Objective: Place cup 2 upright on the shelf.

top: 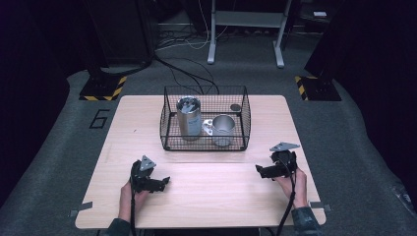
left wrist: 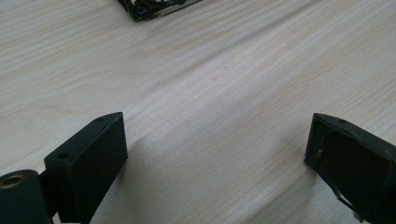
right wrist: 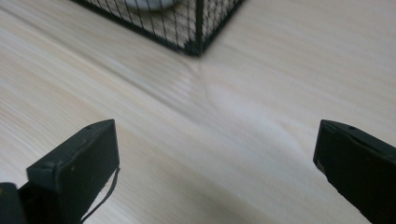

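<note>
Both tools sit low on the near side of the table (top: 196, 196), well short of the wire basket (top: 205, 118), and nothing is in hand yet. The left hand-held gripper (top: 164, 181) lies near-left of the basket, jaws spread wide over bare wood in its own view, with empty table between them. The hand (top: 129, 194) behind it rests on the surface, forearm coming in from the near edge. The right hand-held gripper (top: 259, 169) lies near-right of the basket, pointing inward toward the left; its jaws also stand wide apart, gripping nothing, and its own view catches a near corner of the basket (right wrist: 196, 44) just ahead. The hand (top: 295, 182) holding it lies flat near the table's right edge.

On to the basket: inside it a tall metal can (top: 189, 118) stands upright at the left, and a shorter metal cup (top: 223, 129) with a small handle stands just right of it, close beside. A small dark round thing shows by the basket's far right corner; what it is I cannot tell.

My read: the work is at its very start. Both vessels remain in the basket, untouched, and every reach and grasp lies ahead.
</note>
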Motion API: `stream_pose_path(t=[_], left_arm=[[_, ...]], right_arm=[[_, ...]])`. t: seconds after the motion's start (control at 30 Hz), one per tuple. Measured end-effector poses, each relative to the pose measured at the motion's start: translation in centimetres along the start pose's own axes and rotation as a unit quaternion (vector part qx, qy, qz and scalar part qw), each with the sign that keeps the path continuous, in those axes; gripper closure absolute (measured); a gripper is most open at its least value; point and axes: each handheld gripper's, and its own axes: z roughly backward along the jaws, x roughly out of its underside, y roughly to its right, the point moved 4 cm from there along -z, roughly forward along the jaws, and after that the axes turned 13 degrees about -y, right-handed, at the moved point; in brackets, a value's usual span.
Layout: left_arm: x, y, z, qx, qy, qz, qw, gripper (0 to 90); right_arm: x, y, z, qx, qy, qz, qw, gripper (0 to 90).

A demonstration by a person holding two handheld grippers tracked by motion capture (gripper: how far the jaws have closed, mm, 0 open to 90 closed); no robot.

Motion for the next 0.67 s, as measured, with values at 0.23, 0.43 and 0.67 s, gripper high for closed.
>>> stream_pose_path(t=[0.23, 0.43, 0.67], left_arm=[[0.0, 0.0, 0.0, -0.001, -0.002, -0.003, 1.0, 5.4], [0.0, 0.0, 0.0, 0.0, 0.001, 0.002, 1.0, 5.4], [0.0, 0.0, 0.0, 0.002, -0.002, 0.003, 1.0, 5.4]], right_arm=[[4.1, 1.7, -2.1, 0.006, 0.002, -0.039, 0.9992, 0.0], [5.9, 2.7, -2.0, 0.009, 0.022, -0.061, 0.9978, 0.5], [6.0, 2.5, -2.3, 0.023, 0.023, -0.044, 0.9985, 0.6]])
